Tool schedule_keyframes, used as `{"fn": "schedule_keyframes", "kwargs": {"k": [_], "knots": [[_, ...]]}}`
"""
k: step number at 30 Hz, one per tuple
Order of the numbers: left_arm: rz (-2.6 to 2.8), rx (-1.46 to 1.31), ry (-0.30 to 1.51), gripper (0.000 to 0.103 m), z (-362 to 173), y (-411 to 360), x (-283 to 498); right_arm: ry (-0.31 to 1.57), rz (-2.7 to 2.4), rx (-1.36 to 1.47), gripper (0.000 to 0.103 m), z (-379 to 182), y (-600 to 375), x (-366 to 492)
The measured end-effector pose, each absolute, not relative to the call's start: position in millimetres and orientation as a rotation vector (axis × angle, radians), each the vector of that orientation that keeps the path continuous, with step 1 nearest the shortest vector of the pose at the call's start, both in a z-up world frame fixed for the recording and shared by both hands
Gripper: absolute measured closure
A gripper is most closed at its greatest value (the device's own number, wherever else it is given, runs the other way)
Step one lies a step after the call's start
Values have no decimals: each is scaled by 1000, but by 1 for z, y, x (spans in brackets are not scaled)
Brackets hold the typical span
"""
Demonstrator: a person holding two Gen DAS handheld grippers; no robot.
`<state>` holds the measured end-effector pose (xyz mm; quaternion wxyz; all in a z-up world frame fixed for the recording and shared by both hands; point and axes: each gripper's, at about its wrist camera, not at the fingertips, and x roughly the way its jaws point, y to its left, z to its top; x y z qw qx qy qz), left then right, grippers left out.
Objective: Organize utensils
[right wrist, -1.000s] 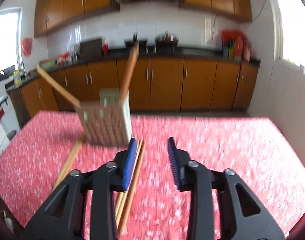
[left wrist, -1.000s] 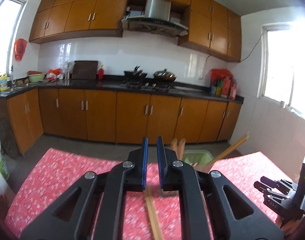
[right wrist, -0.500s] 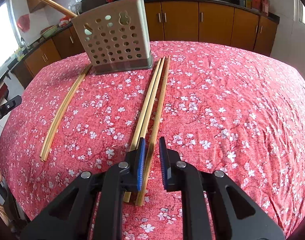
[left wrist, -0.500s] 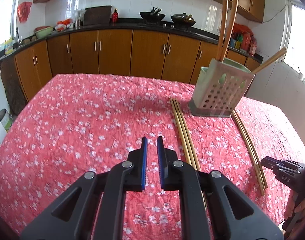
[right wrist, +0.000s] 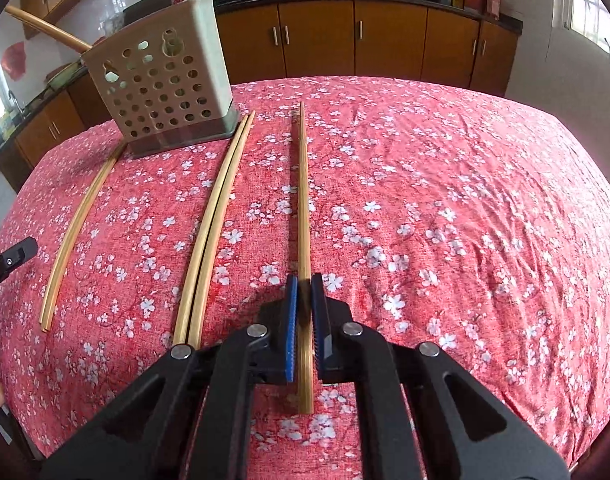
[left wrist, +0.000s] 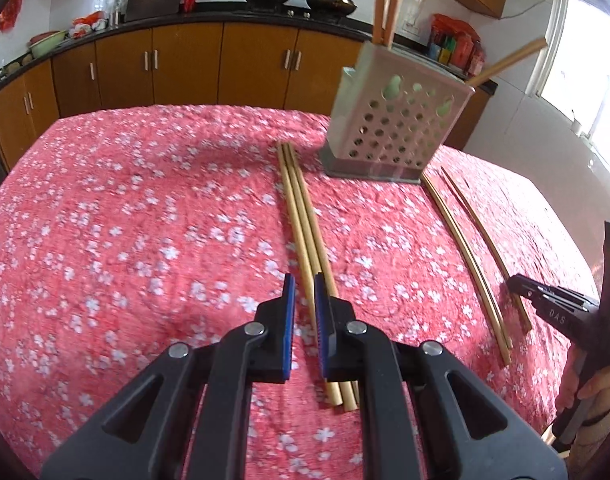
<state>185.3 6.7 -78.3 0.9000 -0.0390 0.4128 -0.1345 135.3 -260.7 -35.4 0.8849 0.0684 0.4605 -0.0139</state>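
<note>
A single chopstick (right wrist: 303, 216) is clamped by the right gripper (right wrist: 301, 292) on the floral tablecloth (right wrist: 445, 200) – the left gripper (left wrist: 303, 292) is nearly closed over three chopsticks (left wrist: 301, 216), gripping none, beside the perforated holder (left wrist: 389, 128).

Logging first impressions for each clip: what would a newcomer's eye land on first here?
First the red flowered tablecloth that fills both views, with pale chopsticks lying on it in separate groups. Next, the perforated holder standing at the table's far side, chopsticks already sticking out of its top. In front, the right tool is shut on a single chopstick, while the left tool is shut over another group.
</note>
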Motion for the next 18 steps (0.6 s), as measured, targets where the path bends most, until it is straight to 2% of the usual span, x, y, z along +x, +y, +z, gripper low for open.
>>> {"fn": "schedule_keyframes", "kwargs": {"k": [8, 18], "knots": [[-275, -32, 915, 92, -98, -7, 191, 955, -25, 132, 95, -35, -259, 132], [-213, 10, 906, 93, -104, -8, 199, 953, -33, 119, 95, -36, -254, 134]]}}
